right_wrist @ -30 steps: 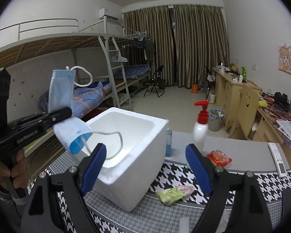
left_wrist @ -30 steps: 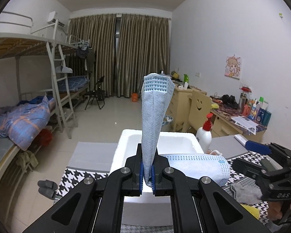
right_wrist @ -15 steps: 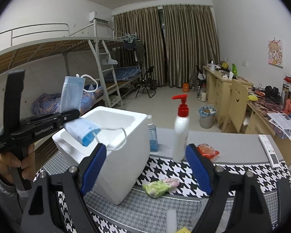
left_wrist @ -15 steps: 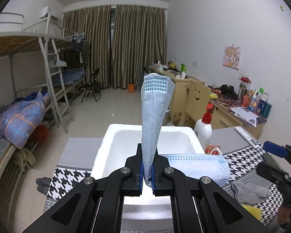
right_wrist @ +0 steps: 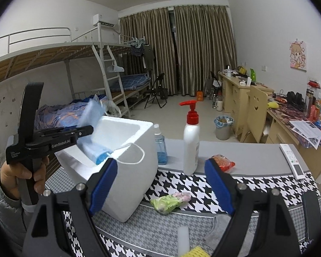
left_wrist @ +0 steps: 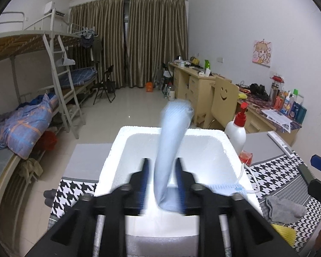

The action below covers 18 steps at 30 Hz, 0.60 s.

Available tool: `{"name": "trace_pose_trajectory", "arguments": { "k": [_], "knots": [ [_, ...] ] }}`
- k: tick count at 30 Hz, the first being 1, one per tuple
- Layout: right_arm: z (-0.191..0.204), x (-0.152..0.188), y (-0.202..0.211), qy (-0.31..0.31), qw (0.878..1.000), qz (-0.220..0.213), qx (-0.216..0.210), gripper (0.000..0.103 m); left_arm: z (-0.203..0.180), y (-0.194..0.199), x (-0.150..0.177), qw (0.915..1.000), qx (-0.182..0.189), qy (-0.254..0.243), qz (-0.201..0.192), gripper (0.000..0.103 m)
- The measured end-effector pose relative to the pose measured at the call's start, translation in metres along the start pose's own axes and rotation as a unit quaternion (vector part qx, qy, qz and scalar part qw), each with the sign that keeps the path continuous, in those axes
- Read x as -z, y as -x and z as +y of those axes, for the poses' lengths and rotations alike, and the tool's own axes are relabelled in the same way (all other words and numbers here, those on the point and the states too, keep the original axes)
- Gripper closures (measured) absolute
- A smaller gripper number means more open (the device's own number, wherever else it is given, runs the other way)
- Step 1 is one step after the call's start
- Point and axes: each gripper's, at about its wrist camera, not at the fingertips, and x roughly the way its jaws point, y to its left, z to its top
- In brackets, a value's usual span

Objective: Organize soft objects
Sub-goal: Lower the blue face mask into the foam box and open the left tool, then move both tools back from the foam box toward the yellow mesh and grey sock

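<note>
- My left gripper [left_wrist: 162,184] sits over the white foam box [left_wrist: 229,141]; its jaws are spread, blurred, and not touching the mask between them.
- The pleated blue face mask [left_wrist: 173,141] stands between them as a soft tube, its lower end inside the box and an ear loop over the rim.
- My right gripper [right_wrist: 160,184] hangs spread wide and empty above the houndstooth cloth [right_wrist: 256,184].
- A limp grey sock [left_wrist: 284,207] lies beside the box.
</note>
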Motion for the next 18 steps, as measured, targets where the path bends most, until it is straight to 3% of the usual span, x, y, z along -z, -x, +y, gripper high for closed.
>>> {"name": "trace_pose_trajectory", "arguments": {
  "k": [1, 7, 15, 18],
  "knots": [
    [0.0, 0.0, 0.0, 0.0, 1.0, 0.0, 0.001, 0.016, 0.0, 0.002, 0.001, 1.0, 0.002, 0.002, -0.003, 0.044],
    [-0.001, 0.002, 0.001, -0.002, 1.0, 0.001, 0.003, 0.016, -0.006, 0.02, 0.003, 0.9994, 0.004, 0.0, -0.034, 0.015],
    [0.0, 0.003, 0.011, -0.001, 1.0, -0.006, 0.008, 0.016, -0.016, 0.052, 0.006, 0.9968, 0.011, -0.002, -0.079, 0.001],
    [0.0, 0.005, 0.018, 0.002, 1.0, -0.01, 0.013, 0.016, -0.022, 0.065, 0.008, 0.9954, 0.011, -0.007, -0.095, 0.001]
  ]
}}
